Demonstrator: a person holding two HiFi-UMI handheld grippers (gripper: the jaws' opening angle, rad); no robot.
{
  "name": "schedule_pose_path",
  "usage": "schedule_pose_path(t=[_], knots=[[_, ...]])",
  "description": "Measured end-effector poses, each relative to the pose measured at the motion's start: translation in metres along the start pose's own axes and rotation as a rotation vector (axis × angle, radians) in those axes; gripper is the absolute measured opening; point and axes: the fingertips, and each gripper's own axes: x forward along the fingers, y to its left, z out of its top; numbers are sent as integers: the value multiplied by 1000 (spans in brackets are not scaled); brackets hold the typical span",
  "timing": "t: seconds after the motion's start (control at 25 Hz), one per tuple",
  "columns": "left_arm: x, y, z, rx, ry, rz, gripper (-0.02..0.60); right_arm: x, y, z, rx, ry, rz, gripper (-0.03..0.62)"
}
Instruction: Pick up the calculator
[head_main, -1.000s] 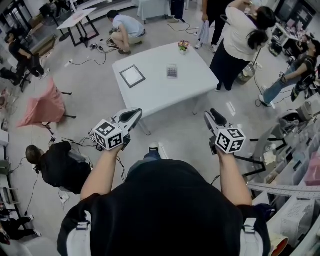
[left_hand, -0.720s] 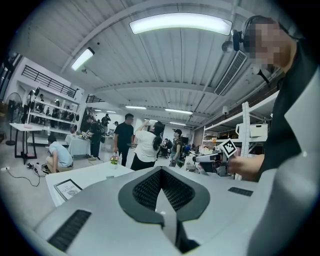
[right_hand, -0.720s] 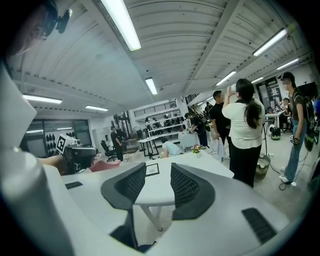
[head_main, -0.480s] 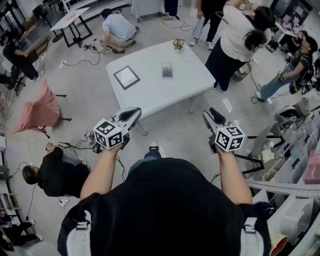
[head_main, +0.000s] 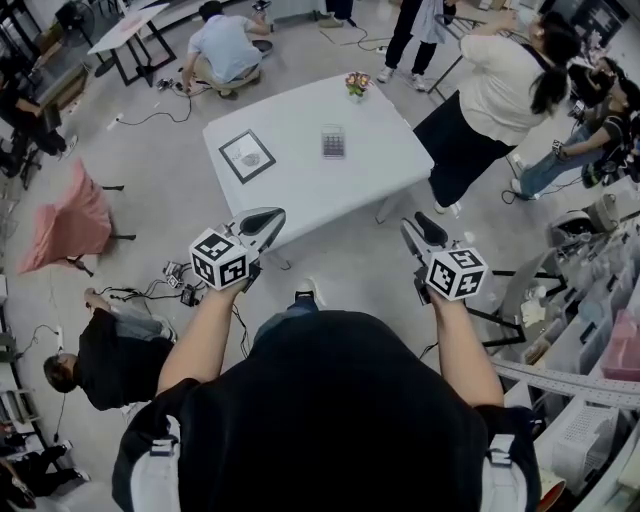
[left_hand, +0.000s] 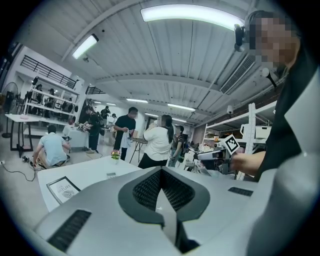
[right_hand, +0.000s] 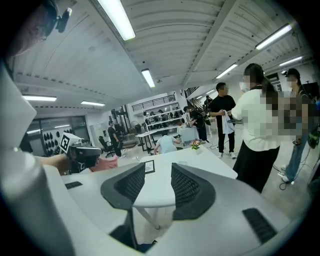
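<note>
Mid-table, far ahead: calculator (head_main: 333, 142) lies flat, well beyond both grippers. Right gripper (head_main: 416, 229) empty, jaws have just been opening wide; left gripper (head_main: 264, 217) closed, empty. Risk: pads may skid the flat calculator across the table (head_main: 300, 192).

I see a white table (head_main: 300, 185) mid-floor w/ a framed picture (head_main: 247, 156) near its L edge and a small flower pot (head_main: 356, 84) at the far corner. Person in white top (head_main: 505, 90) stands just beside the table's R side. Another person (head_main: 224, 48) crouches beyond it, by floor cables (head_main: 150, 112). Pink-draped chair (head_main: 72, 215) far L; person in black (head_main: 115, 355) sits on the floor nearer me.
</note>
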Motion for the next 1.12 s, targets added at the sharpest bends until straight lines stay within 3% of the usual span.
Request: schedule_pose_path(t=[0.72,1.12], knots=[[76,115,25,-10,48,-78,17,112,-37,38,40,9,-48,172],[75,190,48,2,59,-74,17,172,-31,62,62,11,-64,172]])
